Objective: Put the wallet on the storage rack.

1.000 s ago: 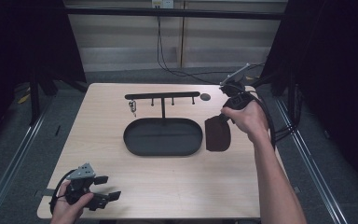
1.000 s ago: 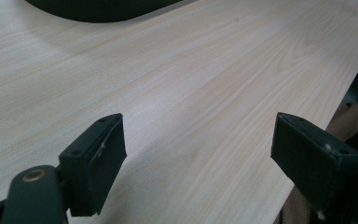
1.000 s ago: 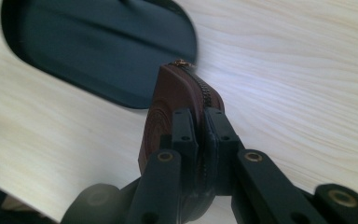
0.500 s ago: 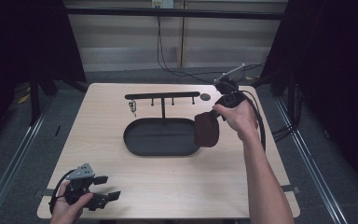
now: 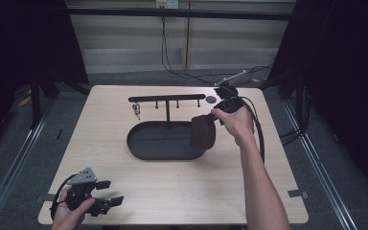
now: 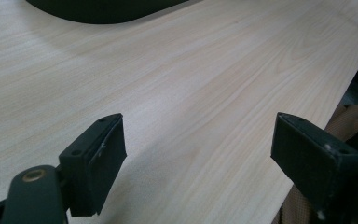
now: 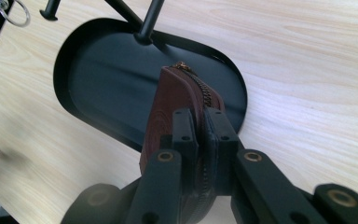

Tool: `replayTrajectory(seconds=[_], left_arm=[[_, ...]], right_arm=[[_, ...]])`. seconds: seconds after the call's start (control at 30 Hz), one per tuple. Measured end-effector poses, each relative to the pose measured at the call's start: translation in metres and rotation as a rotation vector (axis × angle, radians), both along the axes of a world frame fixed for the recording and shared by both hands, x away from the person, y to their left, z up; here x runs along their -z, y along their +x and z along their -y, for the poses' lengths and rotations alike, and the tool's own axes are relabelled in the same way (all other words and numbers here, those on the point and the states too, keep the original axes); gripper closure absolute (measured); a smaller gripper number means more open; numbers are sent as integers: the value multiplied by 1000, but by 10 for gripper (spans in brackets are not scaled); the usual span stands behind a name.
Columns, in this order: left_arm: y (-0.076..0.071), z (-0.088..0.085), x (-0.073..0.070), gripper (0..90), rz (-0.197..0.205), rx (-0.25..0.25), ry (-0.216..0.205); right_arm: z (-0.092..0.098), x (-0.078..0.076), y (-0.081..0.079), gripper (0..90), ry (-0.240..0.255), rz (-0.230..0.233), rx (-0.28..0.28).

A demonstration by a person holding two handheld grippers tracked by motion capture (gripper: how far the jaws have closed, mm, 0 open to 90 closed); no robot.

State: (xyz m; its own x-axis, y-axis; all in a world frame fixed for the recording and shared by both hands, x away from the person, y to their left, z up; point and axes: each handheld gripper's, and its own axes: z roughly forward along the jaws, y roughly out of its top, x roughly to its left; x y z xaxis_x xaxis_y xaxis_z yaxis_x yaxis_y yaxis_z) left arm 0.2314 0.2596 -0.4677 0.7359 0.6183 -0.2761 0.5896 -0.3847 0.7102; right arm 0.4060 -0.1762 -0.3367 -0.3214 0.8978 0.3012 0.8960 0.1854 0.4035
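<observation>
Brown leather zip pouch (image 7: 177, 112) is pinched at its zipper edge by the right gripper (image 7: 200, 140), jaws clamped tight on it. Pouch hangs below the gripper, zipper side up, over the right end of the black oval tray (image 5: 143, 143); can't tell if its lower edge touches the tray. Hook stand (image 5: 166, 98) rises from the tray's rear, key ring (image 5: 136, 111) on its left hook. Left gripper (image 5: 106, 192) sits at the table's (image 5: 268, 182) near-left corner, jaws spread wide, nothing between them.
</observation>
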Motion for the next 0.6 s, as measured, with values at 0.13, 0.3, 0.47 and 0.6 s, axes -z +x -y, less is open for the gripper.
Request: replayTrajectory(seconds=[0.13, 0.3, 0.47, 0.6], left_arm=[[0, 0, 0, 177, -1, 3, -2], [0, 0, 0, 177, 0, 1, -2], [0, 0, 0, 177, -1, 4, -2], [0, 0, 0, 177, -1, 3, -2]], right_arm=[[-1, 6, 4, 839, 39, 6, 3], [-2, 14, 6, 840, 55, 13, 13], [-1, 24, 9, 840, 97, 9, 42], [-2, 36, 10, 840, 121, 2, 62]])
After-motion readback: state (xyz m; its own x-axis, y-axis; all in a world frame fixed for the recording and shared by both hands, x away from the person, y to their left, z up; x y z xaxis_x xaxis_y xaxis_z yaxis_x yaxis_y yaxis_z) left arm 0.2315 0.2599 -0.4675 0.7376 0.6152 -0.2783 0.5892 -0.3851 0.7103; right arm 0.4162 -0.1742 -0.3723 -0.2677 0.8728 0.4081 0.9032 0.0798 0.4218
